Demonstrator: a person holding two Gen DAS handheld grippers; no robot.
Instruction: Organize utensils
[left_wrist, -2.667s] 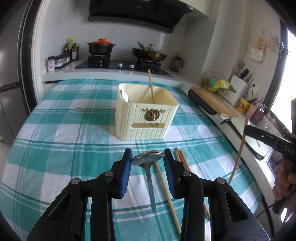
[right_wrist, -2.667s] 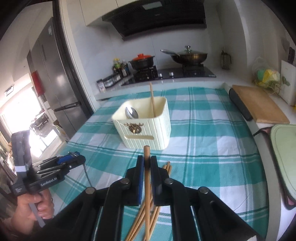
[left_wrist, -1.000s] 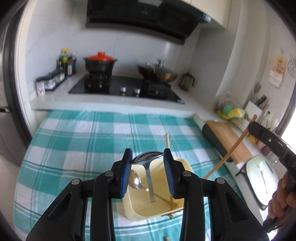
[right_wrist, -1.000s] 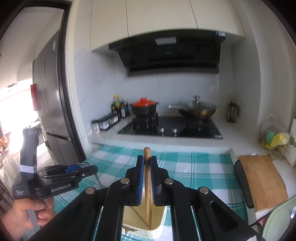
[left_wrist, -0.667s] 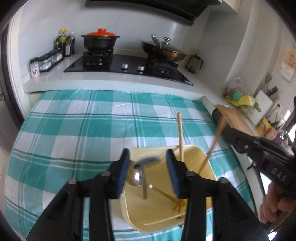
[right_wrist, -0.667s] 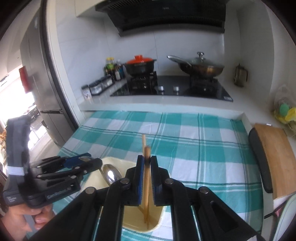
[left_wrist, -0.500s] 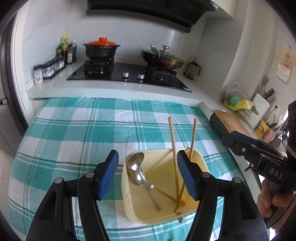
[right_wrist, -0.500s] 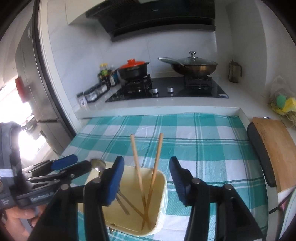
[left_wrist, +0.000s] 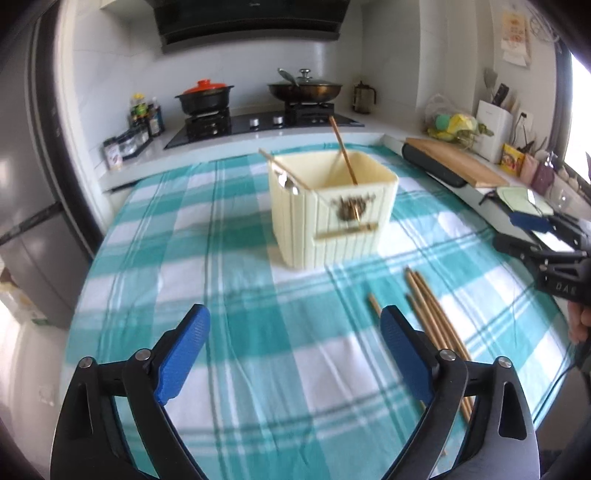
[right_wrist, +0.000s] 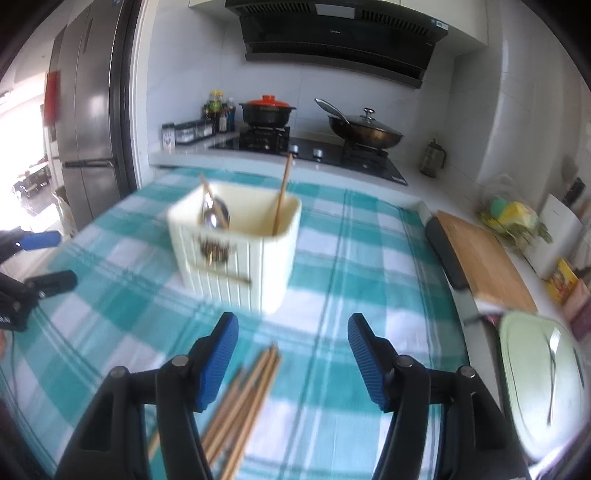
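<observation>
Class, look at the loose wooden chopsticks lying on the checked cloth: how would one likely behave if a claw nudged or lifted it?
The chopsticks look thin and round, so a nudged one would probably roll on the tablecloth. They appear straight, so likely stiff. Being slender wood, probably light; one gripped near an end may tilt.

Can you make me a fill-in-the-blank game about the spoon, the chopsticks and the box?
1. The spoon sits inside the cream ____.
2. The loose chopsticks lie on the ____ tablecloth.
3. The left hand-held gripper holds ____.
4. The pot on the stove has a ____ lid.

Missing words: box; checked; nothing; red
</observation>
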